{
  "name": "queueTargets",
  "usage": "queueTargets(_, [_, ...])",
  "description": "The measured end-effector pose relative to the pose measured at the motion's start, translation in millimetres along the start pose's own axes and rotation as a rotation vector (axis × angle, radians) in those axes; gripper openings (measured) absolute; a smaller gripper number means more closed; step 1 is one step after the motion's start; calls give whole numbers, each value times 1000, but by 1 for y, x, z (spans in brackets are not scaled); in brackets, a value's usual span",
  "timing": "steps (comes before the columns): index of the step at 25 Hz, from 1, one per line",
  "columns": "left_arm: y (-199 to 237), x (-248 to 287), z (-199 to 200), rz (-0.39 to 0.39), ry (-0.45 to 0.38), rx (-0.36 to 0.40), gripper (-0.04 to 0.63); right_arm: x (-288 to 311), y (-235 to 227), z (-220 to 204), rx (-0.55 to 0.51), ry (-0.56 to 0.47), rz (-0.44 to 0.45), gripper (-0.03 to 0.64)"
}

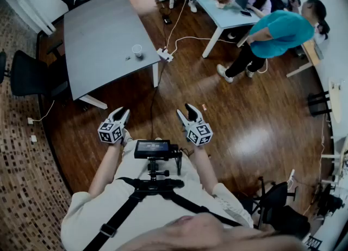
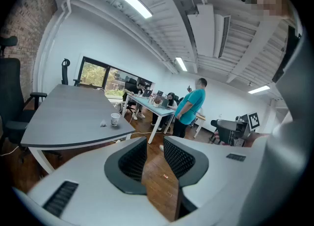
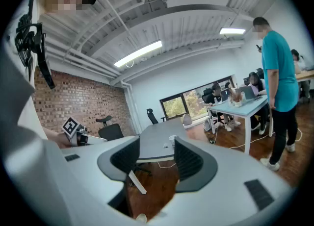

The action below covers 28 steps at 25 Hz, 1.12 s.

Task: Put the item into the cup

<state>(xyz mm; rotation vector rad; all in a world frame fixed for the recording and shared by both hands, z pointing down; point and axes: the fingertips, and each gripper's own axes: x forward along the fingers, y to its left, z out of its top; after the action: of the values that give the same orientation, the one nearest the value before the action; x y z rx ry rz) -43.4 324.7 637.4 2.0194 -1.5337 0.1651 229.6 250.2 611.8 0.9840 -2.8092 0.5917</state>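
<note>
A white paper cup [image 1: 137, 51] stands near the front right corner of a grey table [image 1: 100, 37], with a small pale item [image 1: 128, 57] lying just left of it. The same cup [image 2: 115, 119] and item [image 2: 103, 123] show far off in the left gripper view, and the cup [image 3: 172, 139] is tiny in the right gripper view. My left gripper [image 1: 123, 115] and right gripper [image 1: 185, 111] are held side by side over the wooden floor, well short of the table. Both stand open with nothing between their jaws.
Black office chairs [image 1: 27, 75] stand at the table's left and far end. A power strip and white cables [image 1: 166, 55] lie on the floor by the table's right leg. A person in a teal shirt [image 1: 277, 35] bends beside a light blue desk [image 1: 225, 5] at the back right.
</note>
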Motion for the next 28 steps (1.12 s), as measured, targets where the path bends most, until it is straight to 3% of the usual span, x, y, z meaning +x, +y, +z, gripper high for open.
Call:
queueTargets(14, [3, 1, -5, 20, -7, -7, 104, -4, -10, 7, 16, -33, 5, 233])
queueTargets(28, [1, 7, 19, 19, -42, -4, 104, -13, -23, 21, 99, -86, 18, 202])
